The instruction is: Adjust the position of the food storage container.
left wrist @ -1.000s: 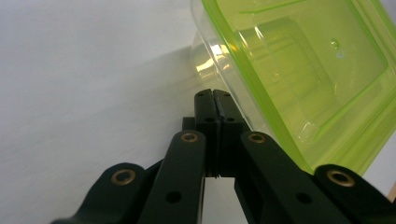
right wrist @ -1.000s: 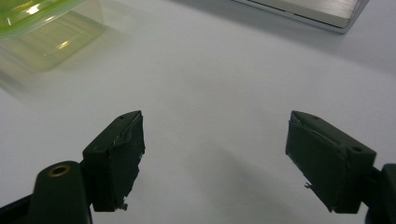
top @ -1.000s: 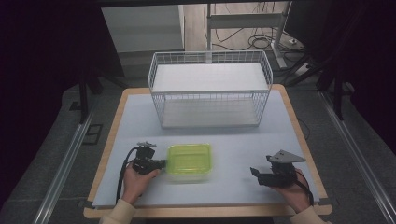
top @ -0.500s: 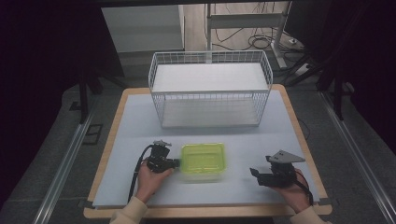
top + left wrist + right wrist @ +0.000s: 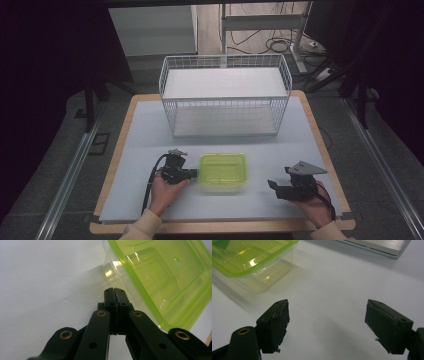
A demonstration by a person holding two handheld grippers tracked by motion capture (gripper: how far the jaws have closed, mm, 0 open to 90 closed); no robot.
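A clear plastic container with a lime-green lid (image 5: pixel 223 170) sits on the white table near its front middle. My left gripper (image 5: pixel 196 173) lies at the container's left side, jaws shut with nothing between them. In the left gripper view the closed tips (image 5: pixel 114 290) rest by the container's clear wall (image 5: pixel 162 277), touching it or a hair away. My right gripper (image 5: pixel 271 185) stands open to the right of the container, a gap apart from it. In the right gripper view its jaws (image 5: pixel 325 315) are spread wide over bare table, and the container (image 5: pixel 249 255) lies beyond at the upper left.
A white wire basket (image 5: pixel 225 112) stands at the back of the table, open at the top, behind the container. The table (image 5: pixel 145 140) has a wooden rim. The basket's base edge (image 5: pixel 382 246) shows at the far right in the right gripper view.
My left gripper has moved right along the table, and the container has slid right ahead of it. The right gripper has stayed where it was.
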